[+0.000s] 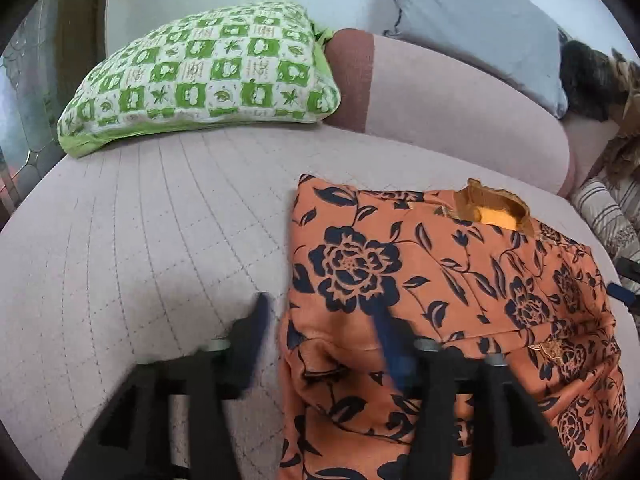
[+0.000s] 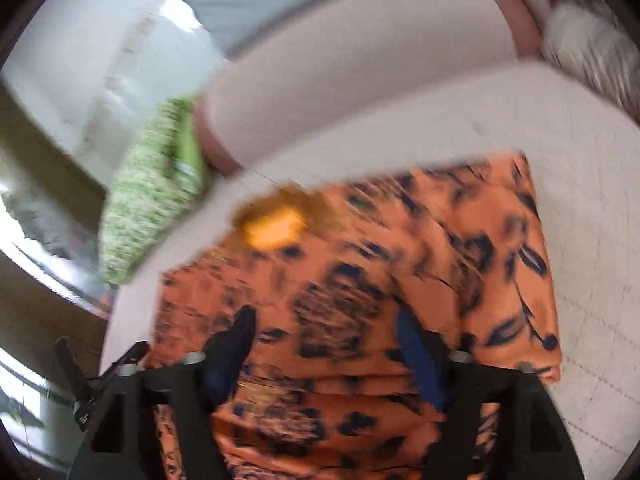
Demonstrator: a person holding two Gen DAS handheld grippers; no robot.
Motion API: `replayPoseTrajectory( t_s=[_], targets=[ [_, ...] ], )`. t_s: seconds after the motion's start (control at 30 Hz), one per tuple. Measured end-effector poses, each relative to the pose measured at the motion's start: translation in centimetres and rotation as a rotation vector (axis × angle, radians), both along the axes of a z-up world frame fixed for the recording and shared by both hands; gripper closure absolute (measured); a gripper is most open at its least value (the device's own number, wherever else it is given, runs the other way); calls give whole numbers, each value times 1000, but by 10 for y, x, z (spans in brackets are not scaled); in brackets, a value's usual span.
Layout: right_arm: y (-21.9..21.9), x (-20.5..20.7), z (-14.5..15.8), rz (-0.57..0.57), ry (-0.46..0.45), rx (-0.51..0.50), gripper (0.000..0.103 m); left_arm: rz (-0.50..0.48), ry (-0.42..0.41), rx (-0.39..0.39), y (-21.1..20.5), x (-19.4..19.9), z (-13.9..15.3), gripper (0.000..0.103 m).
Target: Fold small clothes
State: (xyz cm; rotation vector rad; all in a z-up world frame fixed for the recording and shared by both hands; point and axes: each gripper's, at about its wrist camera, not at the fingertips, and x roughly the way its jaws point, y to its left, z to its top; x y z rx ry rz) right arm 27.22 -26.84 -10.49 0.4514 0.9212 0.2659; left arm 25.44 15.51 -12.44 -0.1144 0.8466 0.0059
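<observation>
An orange garment with a dark blue flower print (image 1: pixel 448 304) lies partly folded on the pale quilted seat (image 1: pixel 140 232), its collar with a yellow lining at the far end. My left gripper (image 1: pixel 320 312) is open and straddles the garment's left edge, one finger on the seat, the other over the cloth. In the blurred right wrist view the same garment (image 2: pixel 360 280) fills the middle, and my right gripper (image 2: pixel 324 324) is open just above it, holding nothing.
A green and white checked pillow (image 1: pixel 208 76) lies at the back left of the seat. A pink backrest (image 1: pixel 440 96) and a grey cushion (image 1: pixel 480 24) stand behind. A striped cloth (image 1: pixel 608 208) lies at the right. The other gripper (image 2: pixel 92 380) shows at the lower left.
</observation>
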Motion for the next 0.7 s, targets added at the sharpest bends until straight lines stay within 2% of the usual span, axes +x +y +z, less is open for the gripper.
replayPoseTrajectory(
  t_s=[0.03, 0.07, 0.1, 0.13, 0.2, 0.23, 0.3, 0.43, 0.57, 0.63, 0.67, 0.7],
  targets=[
    [3, 7, -15, 14, 59, -45, 5, -13, 76, 18, -3, 8, -14, 36],
    [0, 16, -42, 6, 173, -87, 5, -20, 117, 20, -2, 11, -23, 34],
    [1, 17, -45, -12, 152, -78, 7, -9, 83, 8, -1, 8, -19, 34],
    [3, 10, -32, -26, 111, -74, 7, -1, 60, -8, 2, 4, -10, 35],
    [12, 1, -11, 10, 39, -22, 7, 29, -48, -21, 11, -14, 10, 35],
    [20, -4, 2, 43, -3, -40, 7, 40, -70, -7, 11, -17, 14, 35],
    [28, -3, 9, 69, -21, -48, 7, 36, -103, -8, 12, -20, 20, 35],
    [29, 13, 9, 88, -15, 71, 7, -16, -38, -47, 4, -11, 8, 35],
    [24, 51, -14, 72, 18, 178, 7, -53, 23, -107, -1, -6, -7, 35],
    [6, 75, -55, -3, 127, 222, 7, -48, 74, -61, -6, 3, -17, 35],
    [1, 76, -59, -31, 110, 253, 7, -58, 115, -27, -8, 8, -27, 33],
    [0, 74, -54, -60, 85, 267, 7, -52, 96, -19, -8, 7, -25, 33]
  ],
)
